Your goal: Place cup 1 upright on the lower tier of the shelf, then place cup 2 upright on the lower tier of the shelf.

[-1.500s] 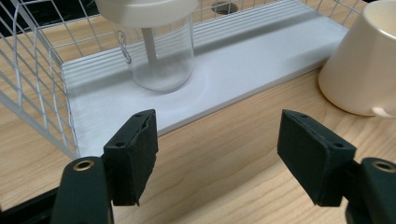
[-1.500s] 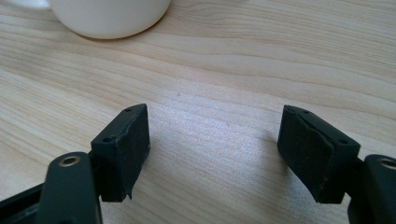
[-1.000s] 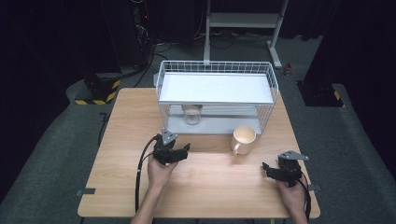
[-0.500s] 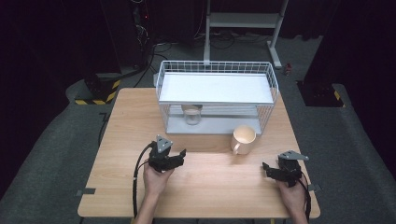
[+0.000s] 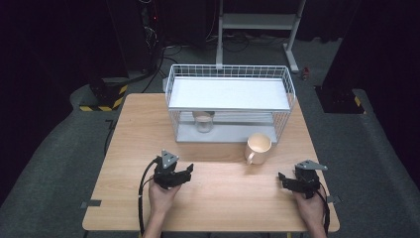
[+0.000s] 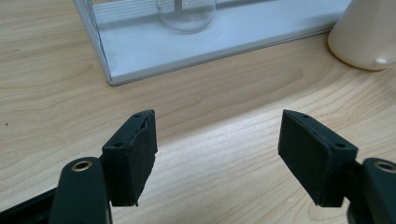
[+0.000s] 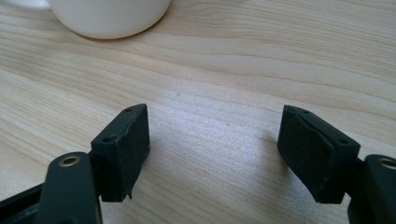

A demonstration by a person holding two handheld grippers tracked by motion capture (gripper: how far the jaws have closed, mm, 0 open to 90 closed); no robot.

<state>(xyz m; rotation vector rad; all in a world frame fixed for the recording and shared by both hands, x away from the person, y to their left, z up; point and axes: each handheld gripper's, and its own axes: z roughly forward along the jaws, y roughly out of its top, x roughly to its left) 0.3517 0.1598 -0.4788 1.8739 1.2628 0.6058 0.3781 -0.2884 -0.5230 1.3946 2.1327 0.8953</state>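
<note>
A cream mug (image 5: 258, 148) stands on the wooden table (image 5: 223, 198) just in front of the white wire rack (image 5: 229, 94). A clear glass (image 5: 203, 121) sits on the rack's lower shelf. My left gripper (image 5: 187, 172) rests low over the table's near left part, open and empty. In the left gripper view the gripper (image 6: 217, 135) faces the rack's base (image 6: 196, 44), with the glass (image 6: 187, 11) ahead and the mug (image 6: 369, 37) at the right. My right gripper (image 5: 282, 178) stands open and empty at the near right. In the right gripper view the gripper (image 7: 215, 135) has the mug (image 7: 107, 16) a short way ahead.
The rack carries a white upper shelf (image 5: 228, 91) with a wire rim around it. Bare wood (image 5: 233, 193) lies between the two hands. Dark floor, a metal stand (image 5: 257, 22) and cables lie beyond the table's far edge.
My left hand has drawn back from the rack toward the table's near edge and sunk a little. The right hand, mug and glass have stayed put.
</note>
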